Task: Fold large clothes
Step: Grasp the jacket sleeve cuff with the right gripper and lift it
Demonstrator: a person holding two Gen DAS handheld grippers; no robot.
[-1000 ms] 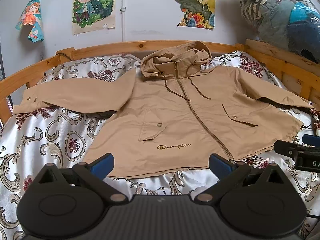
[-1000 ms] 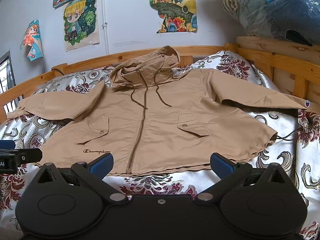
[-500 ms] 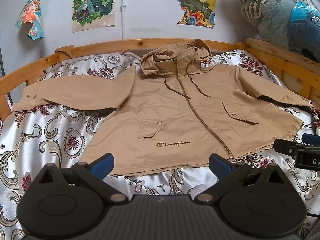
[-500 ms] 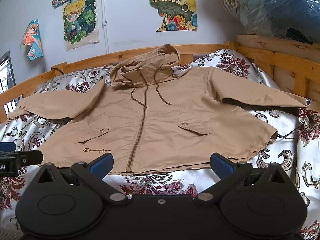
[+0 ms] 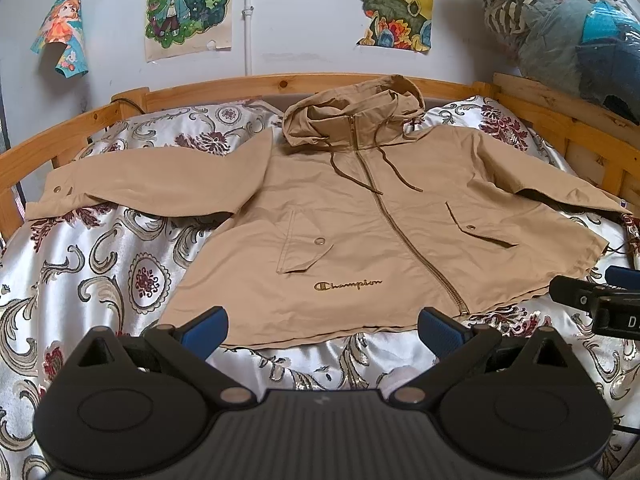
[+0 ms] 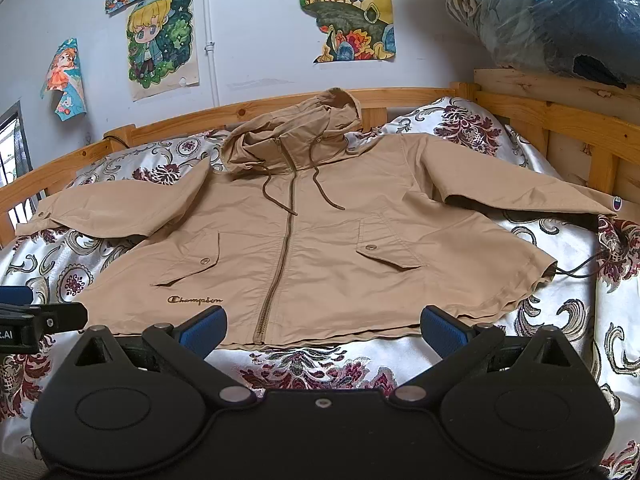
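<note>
A tan hooded jacket (image 5: 372,232) (image 6: 304,240) lies face up and zipped on the bed, both sleeves spread out sideways and the hood against the headboard. My left gripper (image 5: 322,328) hovers open just short of the jacket's hem, blue pads wide apart and holding nothing. My right gripper (image 6: 322,330) is likewise open near the hem, around the zip's lower end. The right gripper's side (image 5: 592,304) shows at the edge of the left wrist view, and the left gripper's side (image 6: 36,320) shows at the edge of the right wrist view.
A white satin bedspread (image 5: 92,272) with floral print covers the bed. A wooden bed rail (image 5: 200,92) runs round the back and sides. Bagged clothes (image 5: 560,28) are stacked on the right rail. Posters (image 6: 164,40) hang on the wall.
Both views have crept slightly back and up from the jacket. The grippers stay open and the jacket has not moved.
</note>
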